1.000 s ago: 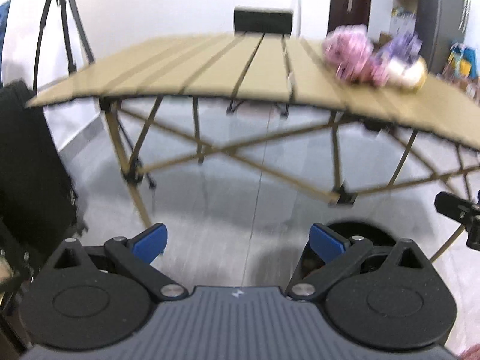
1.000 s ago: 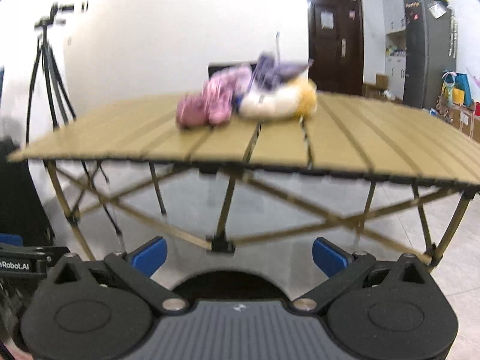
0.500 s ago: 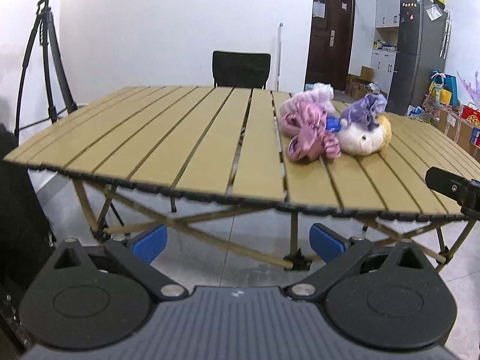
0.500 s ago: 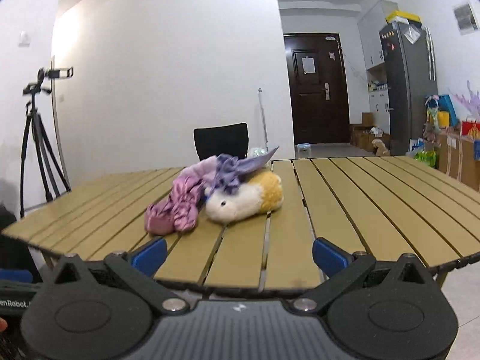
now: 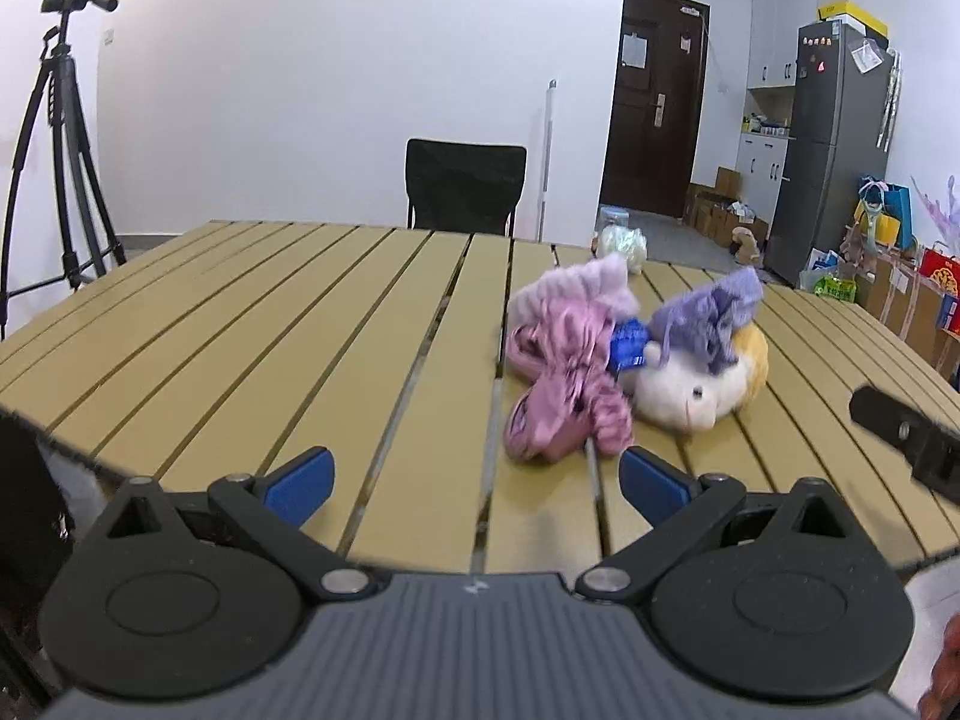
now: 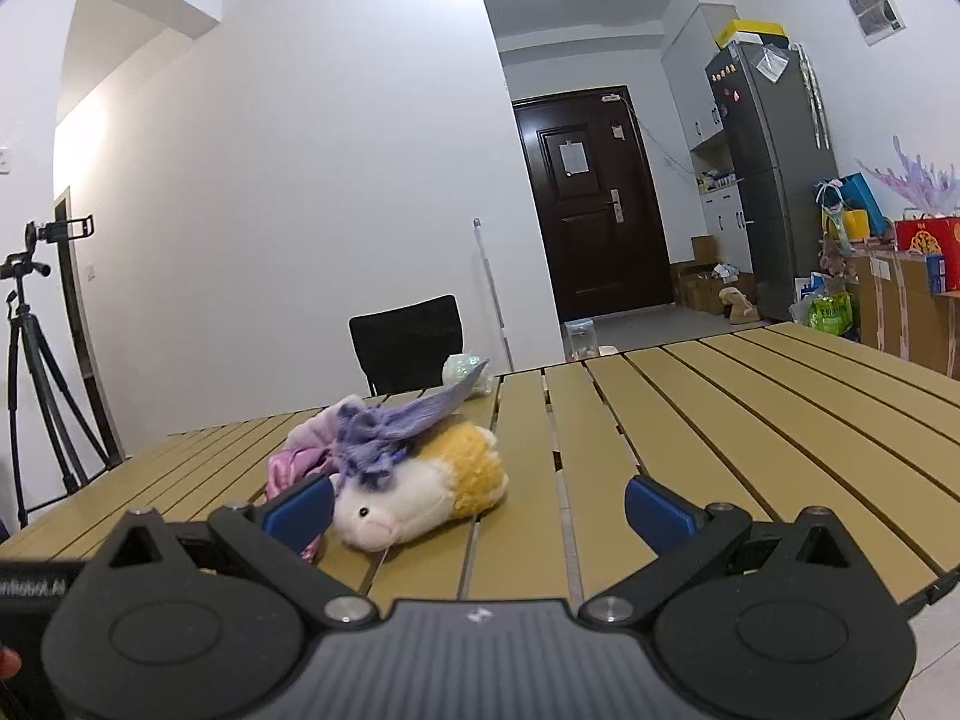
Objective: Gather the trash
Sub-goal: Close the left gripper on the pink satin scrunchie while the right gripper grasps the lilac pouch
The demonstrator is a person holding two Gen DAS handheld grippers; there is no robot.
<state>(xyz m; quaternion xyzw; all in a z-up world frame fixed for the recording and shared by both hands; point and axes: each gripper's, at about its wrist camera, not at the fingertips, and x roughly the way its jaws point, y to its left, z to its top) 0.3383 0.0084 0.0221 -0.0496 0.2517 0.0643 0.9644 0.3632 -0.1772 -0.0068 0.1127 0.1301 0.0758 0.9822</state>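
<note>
A pile lies on the slatted tan table [image 5: 270,324]: pink crumpled cloth [image 5: 564,372], a purple cloth [image 5: 714,312], a small blue wrapper [image 5: 628,347] and a white-and-yellow plush toy [image 5: 702,384]. A crumpled clear plastic ball [image 5: 624,243] sits at the table's far edge. My left gripper [image 5: 477,483] is open and empty, just short of the pile. My right gripper [image 6: 477,501] is open and empty, with the plush toy [image 6: 432,486] and purple cloth [image 6: 390,426] just ahead of its left finger. The plastic ball [image 6: 468,372] lies beyond.
A black chair [image 5: 465,186] stands behind the table. A tripod with a camera [image 5: 60,138] stands at the left. A dark door [image 6: 594,204], a grey fridge [image 6: 774,180] and bags and boxes [image 6: 900,276] are at the right. The right gripper's body [image 5: 906,438] shows at the left view's right edge.
Both grippers have risen from below table height to above the tabletop and moved closer to the pile. Both stayed open.
</note>
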